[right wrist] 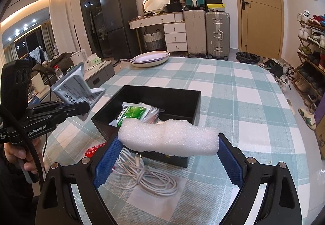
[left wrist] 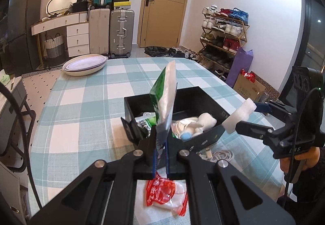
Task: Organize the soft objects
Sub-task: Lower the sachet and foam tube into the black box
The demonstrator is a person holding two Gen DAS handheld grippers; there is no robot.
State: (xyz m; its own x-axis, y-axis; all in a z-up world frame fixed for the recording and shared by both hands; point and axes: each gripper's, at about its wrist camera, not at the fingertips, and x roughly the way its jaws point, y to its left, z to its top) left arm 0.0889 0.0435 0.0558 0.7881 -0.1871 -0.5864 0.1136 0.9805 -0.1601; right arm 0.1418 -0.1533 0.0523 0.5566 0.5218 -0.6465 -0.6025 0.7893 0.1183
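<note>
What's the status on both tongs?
Left tongs shut on green-and-white plastic packet. Right tongs shut on white foam block. Both above open black box.

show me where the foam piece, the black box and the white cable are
foam piece (right wrist: 168, 136), right wrist view, middle of its front face
black box (right wrist: 162, 93), right wrist view, inner far wall
white cable (right wrist: 146, 178), right wrist view, middle of the coil

Left gripper (left wrist: 160, 156) jaws nearly closed, pinching a packet (left wrist: 165, 101). Right gripper (right wrist: 168, 150) jaws wide, clamping foam (right wrist: 168, 137) across blue pads (right wrist: 107, 158).
</note>
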